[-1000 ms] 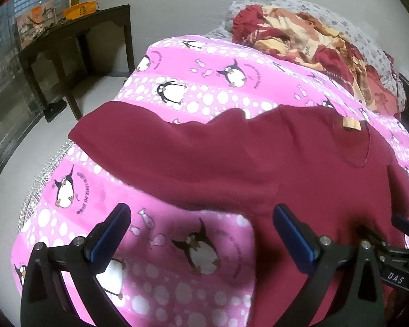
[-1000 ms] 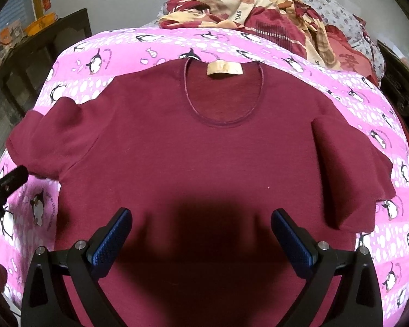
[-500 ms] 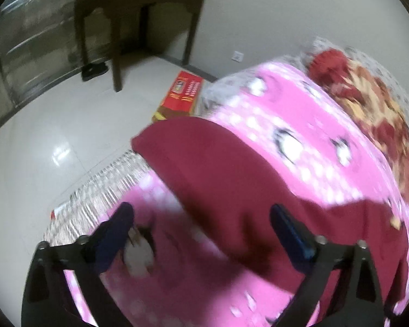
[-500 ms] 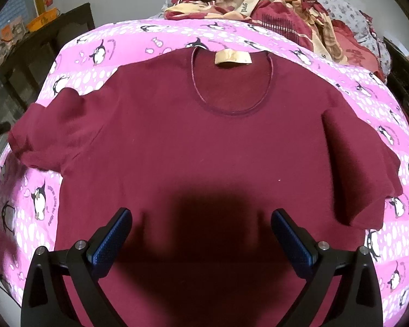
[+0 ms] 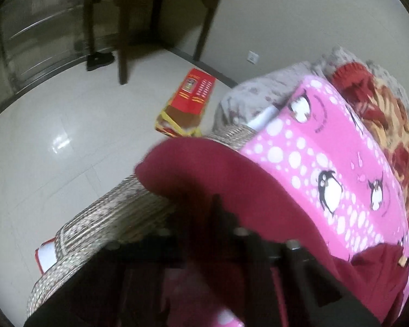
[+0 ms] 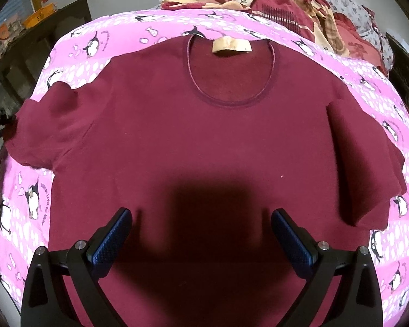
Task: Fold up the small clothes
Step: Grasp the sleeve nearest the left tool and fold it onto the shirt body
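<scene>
Maroon T-shirt (image 6: 204, 141) lies flat, front up, on penguin bedsheet (image 6: 122, 43). Soft, light knit; will drape, so grip at sleeve hem. Left gripper (image 5: 218, 218) clamps left sleeve (image 5: 204, 169) at bed edge. Right gripper (image 6: 201, 234) wide, empty, above the hem.

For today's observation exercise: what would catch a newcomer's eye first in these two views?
First, the maroon T-shirt spread front-up across the pink penguin-print bedcover, its cream neck label at the far edge. The right gripper hovers open above its lower half. In the blurred left view, a red box lies on the pale floor beside the bed.
</scene>
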{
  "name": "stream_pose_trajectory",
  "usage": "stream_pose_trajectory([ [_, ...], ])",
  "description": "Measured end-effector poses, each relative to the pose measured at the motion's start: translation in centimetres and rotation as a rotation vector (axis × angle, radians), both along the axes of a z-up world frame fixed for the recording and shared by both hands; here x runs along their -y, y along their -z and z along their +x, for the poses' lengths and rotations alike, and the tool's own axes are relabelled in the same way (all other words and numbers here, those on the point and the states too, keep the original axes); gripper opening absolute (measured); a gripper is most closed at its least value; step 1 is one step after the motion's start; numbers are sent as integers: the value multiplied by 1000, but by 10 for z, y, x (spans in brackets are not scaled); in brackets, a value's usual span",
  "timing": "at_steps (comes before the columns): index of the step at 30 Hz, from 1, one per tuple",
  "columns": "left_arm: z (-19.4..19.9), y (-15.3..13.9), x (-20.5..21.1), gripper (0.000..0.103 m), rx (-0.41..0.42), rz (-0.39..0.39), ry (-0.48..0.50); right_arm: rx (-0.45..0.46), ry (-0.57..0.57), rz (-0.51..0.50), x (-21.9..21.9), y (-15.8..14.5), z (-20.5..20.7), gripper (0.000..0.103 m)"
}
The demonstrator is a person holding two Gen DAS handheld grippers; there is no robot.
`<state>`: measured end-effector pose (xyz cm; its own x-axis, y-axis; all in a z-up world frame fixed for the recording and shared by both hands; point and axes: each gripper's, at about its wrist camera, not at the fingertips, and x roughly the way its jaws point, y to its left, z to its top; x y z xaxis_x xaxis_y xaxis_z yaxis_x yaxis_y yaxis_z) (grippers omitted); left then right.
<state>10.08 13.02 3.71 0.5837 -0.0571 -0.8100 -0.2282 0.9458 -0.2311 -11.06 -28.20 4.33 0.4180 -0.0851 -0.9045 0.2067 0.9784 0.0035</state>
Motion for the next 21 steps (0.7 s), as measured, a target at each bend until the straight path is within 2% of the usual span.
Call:
stream_pose_trajectory([
  [3, -5, -12, 8, 10, 26, 22, 17, 8, 7, 5, 3, -3, -3, 103],
  [7, -32, -53, 38, 9, 136, 33, 94, 31, 27, 8, 12, -11, -7, 103],
  [10, -60, -86, 74, 9, 217, 11, 209, 48, 56, 20, 22, -18, -11, 103],
  [14, -98, -113, 136, 9, 288, -15, 370, 67, 87, 31, 33, -25, -20, 103],
  [17, -123, -113, 182, 9, 298, -10, 487, 77, 109, 27, 42, -30, -25, 103],
  [21, -158, -84, 253, 9, 238, 0, 640, 93, 151, 31, 61, -36, -34, 103],
])
